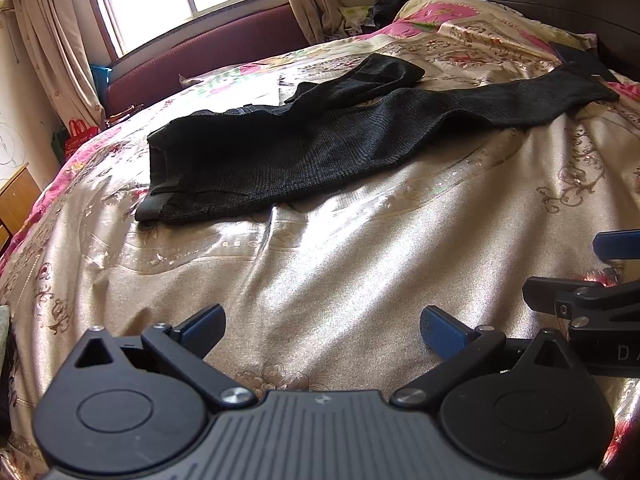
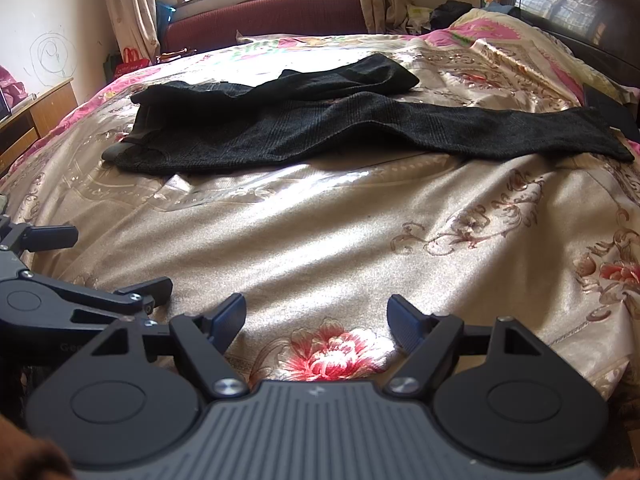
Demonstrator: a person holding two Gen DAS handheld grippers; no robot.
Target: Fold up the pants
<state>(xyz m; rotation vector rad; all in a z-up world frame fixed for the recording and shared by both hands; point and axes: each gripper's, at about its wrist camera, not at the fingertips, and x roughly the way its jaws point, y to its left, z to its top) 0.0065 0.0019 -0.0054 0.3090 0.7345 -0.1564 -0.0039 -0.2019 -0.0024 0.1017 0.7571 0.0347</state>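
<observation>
Dark grey pants (image 1: 320, 136) lie spread flat on the bed, waistband at the left, two legs running to the right; the nearer leg reaches far right, the farther leg is shorter and bent. They also show in the right wrist view (image 2: 320, 132). My left gripper (image 1: 322, 330) is open and empty, low over the bedspread, well short of the pants. My right gripper (image 2: 316, 320) is open and empty, also near the bed's front. Each gripper shows at the other view's edge: the right one (image 1: 580, 264), the left one (image 2: 116, 256).
A floral satin bedspread (image 1: 360, 260) covers the bed. A maroon headboard or bench (image 2: 272, 16) stands under the window at the back. A wooden nightstand (image 2: 36, 116) is at the left. Clutter and a dark flat object (image 2: 608, 108) lie at the bed's right side.
</observation>
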